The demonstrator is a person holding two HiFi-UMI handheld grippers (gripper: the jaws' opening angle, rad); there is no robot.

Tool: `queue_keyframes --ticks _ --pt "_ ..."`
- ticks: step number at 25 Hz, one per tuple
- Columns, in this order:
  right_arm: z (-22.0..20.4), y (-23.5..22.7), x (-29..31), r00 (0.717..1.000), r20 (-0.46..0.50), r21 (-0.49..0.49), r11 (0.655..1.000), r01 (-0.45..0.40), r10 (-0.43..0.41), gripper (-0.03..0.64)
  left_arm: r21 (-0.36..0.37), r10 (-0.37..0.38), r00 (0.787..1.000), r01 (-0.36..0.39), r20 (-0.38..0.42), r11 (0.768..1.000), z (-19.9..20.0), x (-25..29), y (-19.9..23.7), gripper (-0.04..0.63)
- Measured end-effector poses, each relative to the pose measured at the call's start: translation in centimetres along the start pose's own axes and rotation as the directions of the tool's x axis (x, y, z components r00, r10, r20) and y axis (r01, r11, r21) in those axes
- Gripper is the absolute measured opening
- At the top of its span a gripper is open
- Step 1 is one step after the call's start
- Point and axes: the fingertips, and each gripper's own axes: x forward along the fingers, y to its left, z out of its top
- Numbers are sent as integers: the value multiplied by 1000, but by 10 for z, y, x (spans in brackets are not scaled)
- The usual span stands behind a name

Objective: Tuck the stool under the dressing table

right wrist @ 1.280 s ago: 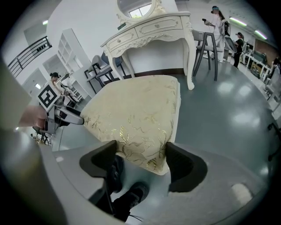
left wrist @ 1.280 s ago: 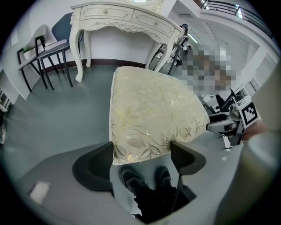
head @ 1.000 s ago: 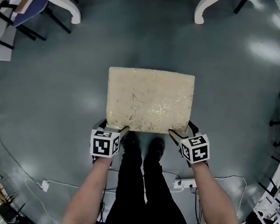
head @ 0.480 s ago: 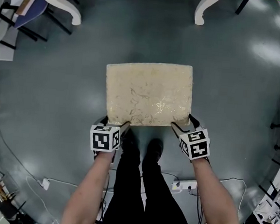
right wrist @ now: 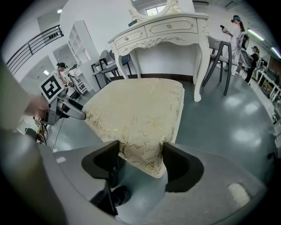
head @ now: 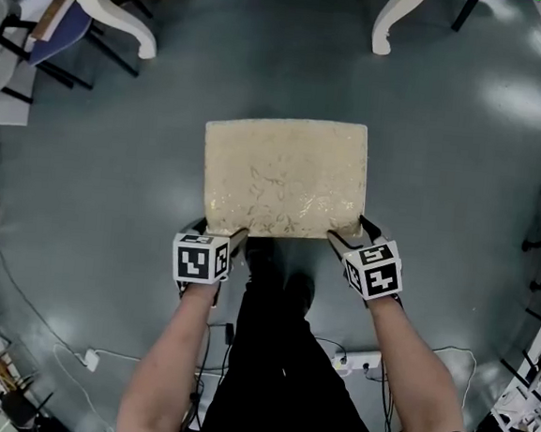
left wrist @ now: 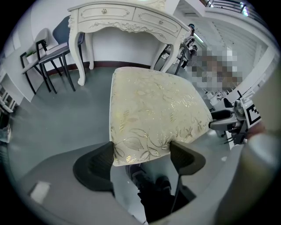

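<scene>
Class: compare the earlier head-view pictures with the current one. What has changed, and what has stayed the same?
The stool has slid away from the person, toward the dressing table, with the left gripper and right gripper following. The right gripper's jaws have just been closing on the stool's near corner. Unchanged: each gripper holds one near corner.
</scene>
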Motion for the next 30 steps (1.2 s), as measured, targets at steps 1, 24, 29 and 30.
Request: queue_keyframes --ticks 1,24,29,30 --pt "4 -2 1 1000 2 4 1000 1 -1 319 6 2 1000 -2 6 1000 6 0 1 425" --pt "140 -47 53 998 -2 40 997 60 -60 314 85 -61 996 56 60 995 153 25 60 426" --pt "172 -59 68 997 11 47 996 73 -74 314 101 -62 996 55 67 993 190 33 74 428" --pt "178 -62 70 997 15 45 996 76 -76 314 100 -64 996 58 65 993 196 35 75 428"
